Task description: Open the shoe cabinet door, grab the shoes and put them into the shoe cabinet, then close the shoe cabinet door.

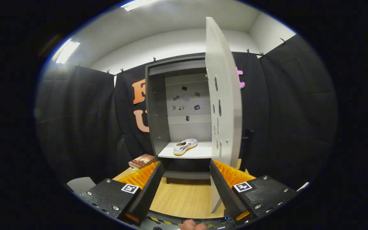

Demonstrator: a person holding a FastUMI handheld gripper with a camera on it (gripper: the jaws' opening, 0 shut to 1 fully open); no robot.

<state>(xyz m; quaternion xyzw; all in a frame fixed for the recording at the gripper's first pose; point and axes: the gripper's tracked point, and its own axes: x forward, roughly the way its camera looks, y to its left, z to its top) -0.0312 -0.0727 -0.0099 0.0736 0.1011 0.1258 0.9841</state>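
The jaws of the gripper point(186, 174) are standing wide apart, holding nothing, with bare wooden counter point(184, 198) showing between them. Beyond them the shoe cabinet point(158, 108) is standing open on the counter against the booth's black cloth wall. Its door point(224, 95) is swinging out toward the camera, edge-on, its lower corner reaching down just beside the right-hand finger; whether it is touching that finger cannot be told. A single white shoe point(185, 146) with a yellowish sole is lying on the cabinet's pale shelf point(200, 151), toward the left of it. A stack of books point(141, 161) is resting on the counter just left of the cabinet's foot.
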